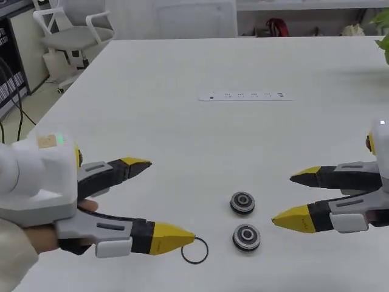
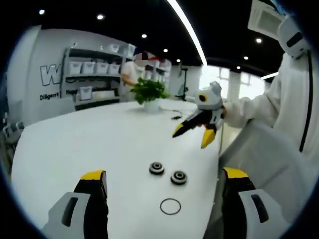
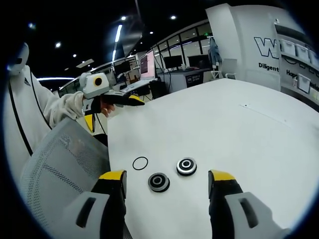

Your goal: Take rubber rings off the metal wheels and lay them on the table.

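a: start at the tools. how do they stand?

b: the left tool [image 1: 159,199] has its jaws wide apart with nothing between them. the right tool [image 1: 290,198] is the same, gaping and empty. they face each other with the nearer wheel [image 1: 247,237] between them.

a: and the work itself?

b: the nearer wheel lies flat on the bench [image 1: 182,121]. the farther wheel [image 1: 242,203] sits just beyond it, close but apart. a loose rubber ring [image 1: 195,250] lies flat beside the nearer wheel on the left tool's side, right by that tool's lower jaw tip. i cannot tell whether the tip touches it.

a: any rings left on?

b: both wheels show a dark outer band, so i judge at least one is left to pull. the band is too small to say which wheel is bare.

a: what could go wrong?

b: neither wheel is held. if one tool tugs a band while the other isn't pinning the wheel, it will likely slide, or tip on edge and roll. the yellow tips are broad beside that thin band, so they may pinch metal along with rubber and the ring won't peel. a stretched ring could snap free and fly off the bench. and the left jaw tip may drag the loose ring as it heads for the nearer wheel.

a: farther out?

b: a socket strip [image 1: 246,96], well beyond the nearer wheel, out of harm's way.
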The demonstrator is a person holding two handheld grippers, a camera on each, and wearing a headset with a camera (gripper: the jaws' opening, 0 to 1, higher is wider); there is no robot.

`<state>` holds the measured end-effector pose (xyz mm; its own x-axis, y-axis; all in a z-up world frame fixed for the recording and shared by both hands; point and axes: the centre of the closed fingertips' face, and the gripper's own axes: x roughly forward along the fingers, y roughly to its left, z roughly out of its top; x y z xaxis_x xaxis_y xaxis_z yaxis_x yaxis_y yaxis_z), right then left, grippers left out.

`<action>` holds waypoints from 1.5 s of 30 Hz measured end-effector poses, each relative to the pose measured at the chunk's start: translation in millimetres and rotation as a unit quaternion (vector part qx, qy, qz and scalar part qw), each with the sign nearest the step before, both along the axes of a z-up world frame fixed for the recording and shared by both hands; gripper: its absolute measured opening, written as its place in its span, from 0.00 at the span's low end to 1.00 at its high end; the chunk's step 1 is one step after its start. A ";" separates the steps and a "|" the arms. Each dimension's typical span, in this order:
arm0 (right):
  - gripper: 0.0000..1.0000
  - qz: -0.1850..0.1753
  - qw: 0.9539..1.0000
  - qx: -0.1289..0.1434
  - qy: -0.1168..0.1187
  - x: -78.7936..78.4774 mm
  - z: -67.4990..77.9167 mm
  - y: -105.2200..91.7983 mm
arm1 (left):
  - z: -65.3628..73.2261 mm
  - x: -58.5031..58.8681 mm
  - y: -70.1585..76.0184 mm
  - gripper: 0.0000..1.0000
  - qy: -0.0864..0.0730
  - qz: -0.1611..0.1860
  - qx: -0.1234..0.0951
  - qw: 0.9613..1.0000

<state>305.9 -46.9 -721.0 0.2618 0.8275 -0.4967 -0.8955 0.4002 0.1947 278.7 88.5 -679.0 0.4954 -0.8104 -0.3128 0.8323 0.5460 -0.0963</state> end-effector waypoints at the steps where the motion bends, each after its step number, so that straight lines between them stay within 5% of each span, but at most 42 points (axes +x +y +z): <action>1: 0.63 -0.001 1.000 0.000 0.001 -0.2 -0.8 -0.7 | 2.5 -0.3 -0.8 0.97 -0.003 -0.002 0.002 1.000; 15: 0.61 -0.010 1.000 0.008 0.008 -2.1 -9.5 -5.9 | 45.7 2.6 -35.0 0.95 -0.063 -0.054 0.041 0.996; 28: 0.60 -0.017 0.999 0.028 0.021 -2.5 -14.8 -2.1 | 73.4 15.1 -75.8 0.88 -0.110 -0.089 0.038 0.989; 39: 0.57 -0.012 0.999 0.018 0.023 -5.2 -24.1 -1.7 | 51.6 21.4 -112.0 0.74 -0.126 -0.123 0.047 0.983; 41: 0.56 -0.012 0.999 0.021 0.023 -5.5 -23.5 -0.7 | 51.3 19.8 -117.7 0.68 -0.134 -0.129 0.029 0.982; 45: 0.54 -0.012 0.999 0.022 0.022 -5.3 -25.0 0.1 | 43.0 20.7 -120.7 0.66 -0.121 -0.127 0.013 0.984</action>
<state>300.6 -46.8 -746.0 0.2608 0.8423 -0.4717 -0.8753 0.4124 0.2525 299.5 -32.1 -636.0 0.3399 -0.9113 -0.2322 0.9393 0.3165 0.1329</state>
